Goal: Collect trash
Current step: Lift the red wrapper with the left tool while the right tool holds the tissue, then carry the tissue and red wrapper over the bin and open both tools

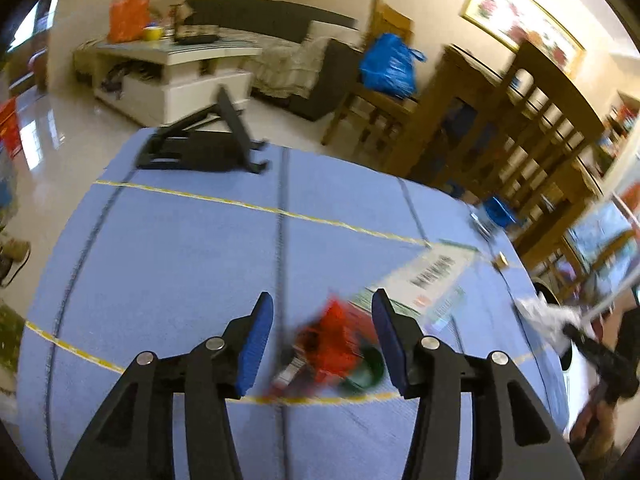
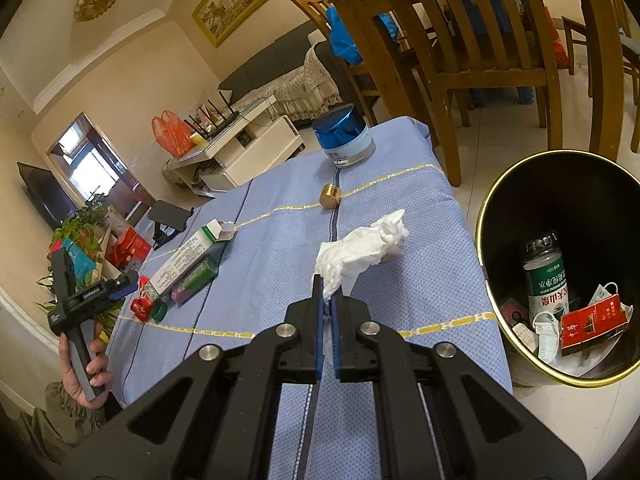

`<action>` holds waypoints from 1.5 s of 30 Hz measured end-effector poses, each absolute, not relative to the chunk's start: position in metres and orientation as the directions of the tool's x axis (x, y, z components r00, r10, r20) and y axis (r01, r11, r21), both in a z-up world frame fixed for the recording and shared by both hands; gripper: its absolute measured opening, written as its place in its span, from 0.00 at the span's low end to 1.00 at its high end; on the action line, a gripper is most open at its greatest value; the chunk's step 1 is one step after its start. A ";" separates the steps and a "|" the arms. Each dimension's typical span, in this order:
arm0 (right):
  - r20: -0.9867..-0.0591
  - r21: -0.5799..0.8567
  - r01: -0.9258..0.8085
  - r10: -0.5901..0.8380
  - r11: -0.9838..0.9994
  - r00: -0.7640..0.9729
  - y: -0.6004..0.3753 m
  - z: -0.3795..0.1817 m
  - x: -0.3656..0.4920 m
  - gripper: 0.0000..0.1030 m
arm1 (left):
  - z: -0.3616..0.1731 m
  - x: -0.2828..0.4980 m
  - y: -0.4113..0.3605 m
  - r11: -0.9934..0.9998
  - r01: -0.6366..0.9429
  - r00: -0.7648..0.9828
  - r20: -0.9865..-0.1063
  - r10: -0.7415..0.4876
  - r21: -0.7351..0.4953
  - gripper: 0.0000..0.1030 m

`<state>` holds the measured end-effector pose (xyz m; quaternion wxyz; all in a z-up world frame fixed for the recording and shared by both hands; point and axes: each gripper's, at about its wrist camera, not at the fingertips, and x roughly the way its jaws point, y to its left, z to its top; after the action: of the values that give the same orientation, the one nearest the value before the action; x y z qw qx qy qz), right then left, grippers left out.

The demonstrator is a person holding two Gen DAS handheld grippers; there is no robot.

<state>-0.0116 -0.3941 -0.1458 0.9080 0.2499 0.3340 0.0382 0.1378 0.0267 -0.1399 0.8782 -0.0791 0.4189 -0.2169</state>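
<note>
Left wrist view: left gripper (image 1: 322, 316) spread wide over the blue cloth (image 1: 180, 248), its jaws released; a blurred red wrapper (image 1: 336, 344) lies between the fingers, a white carton (image 1: 432, 272) at 1 o'clock.

Right wrist view: right gripper (image 2: 329, 302) clenched on a white tissue (image 2: 362, 252), which extends toward 12 o'clock. Bin (image 2: 486, 216) at 3 o'clock holds a bottle (image 2: 546, 280) and a red box (image 2: 592, 320).

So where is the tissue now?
In the right wrist view, the tissue is pinched in the right gripper above the blue cloth, left of the bin.
</note>
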 end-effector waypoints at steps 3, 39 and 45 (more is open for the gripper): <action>-0.587 0.481 0.094 0.240 0.872 0.773 -0.394 -0.146 -0.012 0.05 | -0.150 0.136 0.013 0.913 0.322 0.550 -0.734 -0.397 -0.253 0.50; -0.525 0.506 0.280 0.034 0.816 0.851 -0.462 -0.126 -0.041 0.05 | -0.086 0.117 -0.015 0.929 0.303 0.657 -0.659 -0.365 -0.213 0.23; -0.555 0.395 0.489 -0.223 0.778 0.802 -0.516 -0.118 -0.053 0.05 | -0.071 0.101 -0.097 0.848 0.472 0.579 -0.641 -0.504 -0.241 0.23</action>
<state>-0.0529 -0.5156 -0.1176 0.9099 0.2702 0.2466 -0.1956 0.1010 -0.0973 -0.0709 0.8882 -0.0219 0.3678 -0.2747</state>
